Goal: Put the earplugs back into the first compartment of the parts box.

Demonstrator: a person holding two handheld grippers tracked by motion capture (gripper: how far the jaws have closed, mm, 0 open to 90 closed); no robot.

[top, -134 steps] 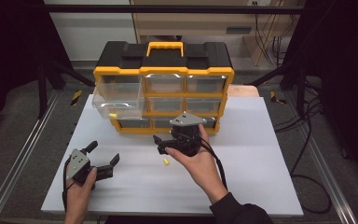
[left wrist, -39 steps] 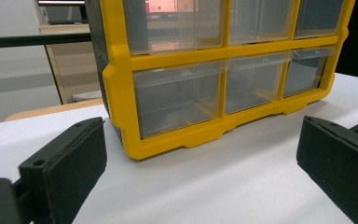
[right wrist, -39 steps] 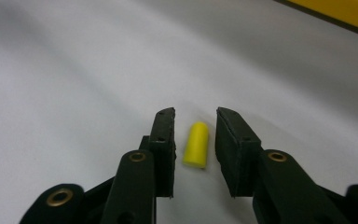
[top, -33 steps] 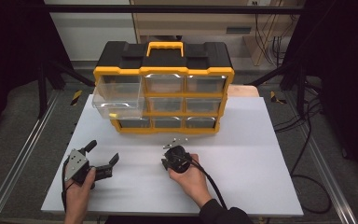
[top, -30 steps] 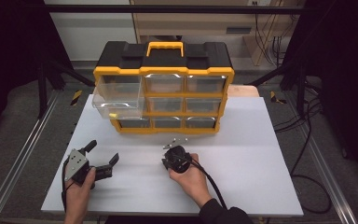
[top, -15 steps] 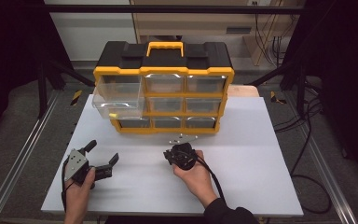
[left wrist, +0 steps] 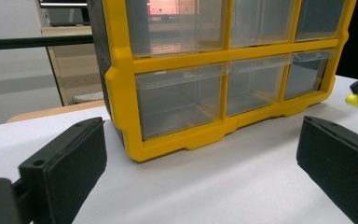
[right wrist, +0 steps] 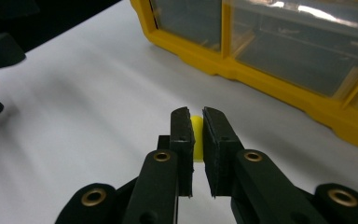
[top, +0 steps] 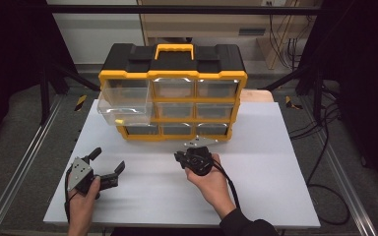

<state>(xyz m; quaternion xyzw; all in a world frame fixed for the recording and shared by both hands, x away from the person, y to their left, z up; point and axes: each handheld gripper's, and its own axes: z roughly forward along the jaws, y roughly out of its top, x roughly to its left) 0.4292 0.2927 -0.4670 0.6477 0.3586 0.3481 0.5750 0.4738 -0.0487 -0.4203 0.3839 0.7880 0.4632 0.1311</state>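
- The small yellow piece (right wrist: 196, 136) sits pinched between the pads of my right gripper (right wrist: 196, 140), near the jaw tips; a rounded yellow end shows above the gap.
- Its long axis seems to run along the narrow slot between my jaws, pointing out toward the tips; how far it reaches down I cannot tell, the pads hide the rest.
- My right jaws stand almost together, clamped on that piece, and the gripper (top: 193, 158) hangs above the white table (top: 275, 162).
- Ahead of those jaws and to their right stands the yellow drawer cabinet (right wrist: 279, 70), near but apart, its clear bottom drawers facing me.
- In the high view one clear top drawer (top: 125, 101) at the cabinet's left is pulled out, with something small and yellow inside.
- My left gripper (top: 101, 172) rests on the table well apart, jaws spread wide with nothing between the pads (left wrist: 70, 163).
- Past my left jaws the cabinet's corner (left wrist: 130, 140) stands close.
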